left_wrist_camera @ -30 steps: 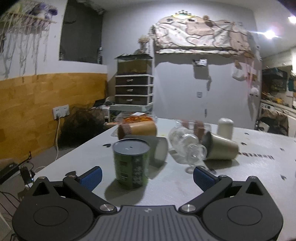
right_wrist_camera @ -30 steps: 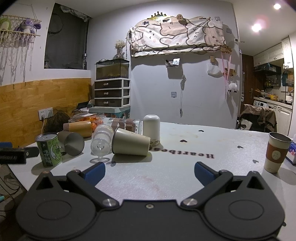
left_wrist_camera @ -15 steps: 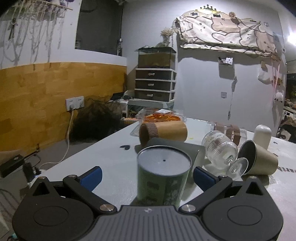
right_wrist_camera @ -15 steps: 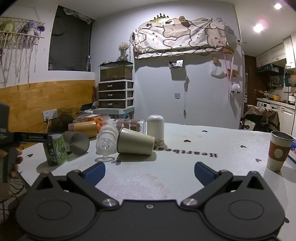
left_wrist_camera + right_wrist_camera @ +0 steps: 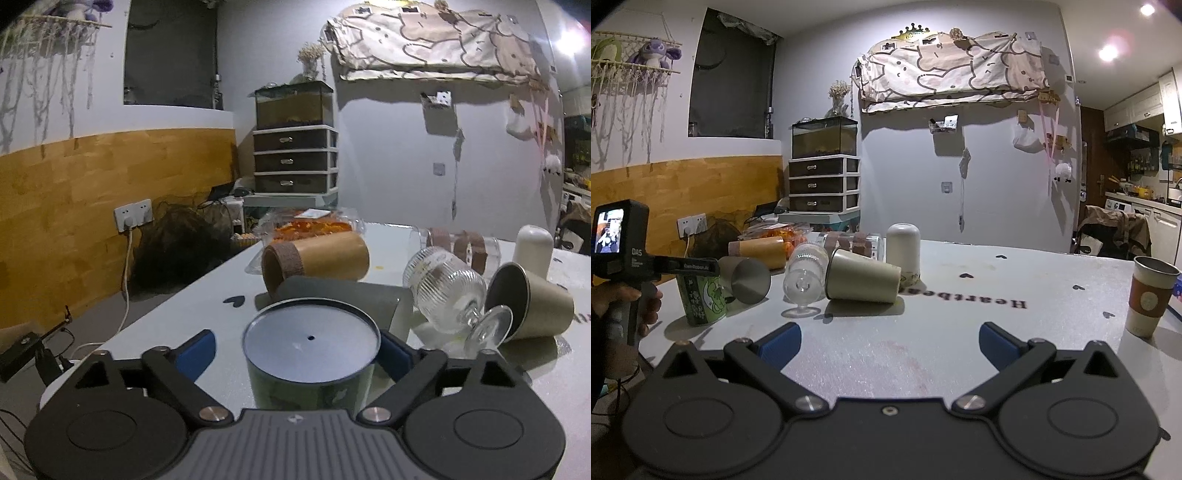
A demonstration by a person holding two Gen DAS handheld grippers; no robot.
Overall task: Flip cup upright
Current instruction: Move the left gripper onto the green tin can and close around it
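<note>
A green patterned cup [image 5: 311, 365] stands upside down near the table's left edge, its flat base facing up; it also shows in the right wrist view [image 5: 701, 295]. My left gripper [image 5: 295, 350] is open with the cup between its blue fingers, the right pad close to the cup's side. My right gripper [image 5: 888, 338] is open and empty over bare table.
Behind the green cup lie a grey metal cup [image 5: 343, 299], a brown cylinder [image 5: 317, 258], a ribbed glass goblet [image 5: 450, 295] and a beige paper cup [image 5: 532, 306]. A white upside-down cup [image 5: 903, 249] and an upright sleeved cup [image 5: 1150, 295] stand on the table [image 5: 960, 332].
My left gripper moved forward until the green cup came between its open fingers. My right gripper stayed almost still.
</note>
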